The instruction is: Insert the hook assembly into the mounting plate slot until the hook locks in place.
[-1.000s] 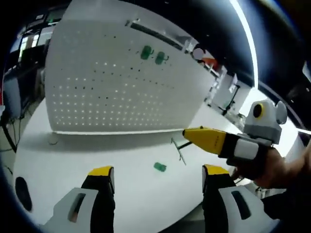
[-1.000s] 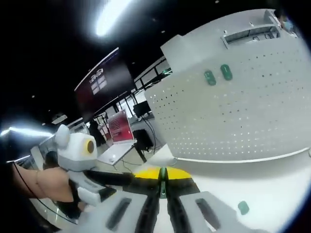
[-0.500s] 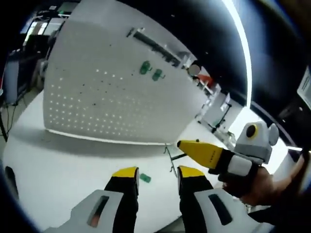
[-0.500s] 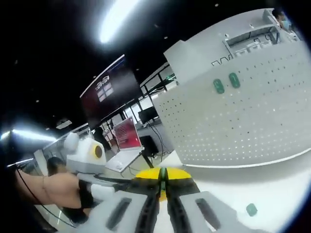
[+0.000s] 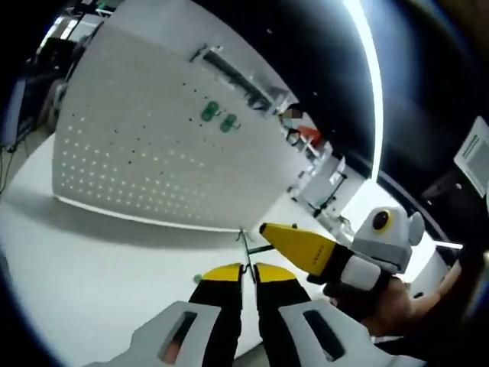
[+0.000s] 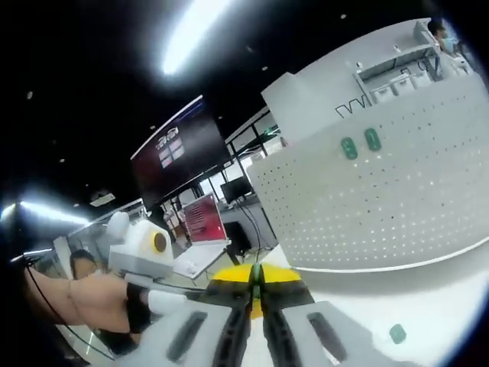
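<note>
We hold a hand-held gripper in each hand above a white surface [image 5: 92,260], in front of an upright white pegboard [image 5: 153,160] that serves as the mounting plate.

In the left gripper view, the left hand-held gripper [image 5: 246,272] has its yellow-tipped jaws drawn nearly together on a thin wire hook [image 5: 243,243] that rises just above them. The right hand-held gripper [image 5: 267,230] reaches in from the right, held by a hand [image 5: 386,306], and its tip meets the same wire. In the right gripper view, the right hand-held gripper [image 6: 255,273] has its jaws pressed together; a sliver of something thin seems to sit between them, though we cannot tell what.

The hook is in the air, well apart from the pegboard, so we judge that insertion has not begun. Two green clips [image 5: 218,116] are already mounted high on the board, and a small green piece [image 6: 396,333] lies loose on the surface.

What could go wrong: the wire is thin and pinched near its end, so it may twist or slip between the jaws as we move. A tilted hook could miss its hole or jam partway without locking. Pushing hard could tip the board. Swinging the cameras away could also lose sight of the green piece.

We see no containers here, so nothing is held in one.
</note>
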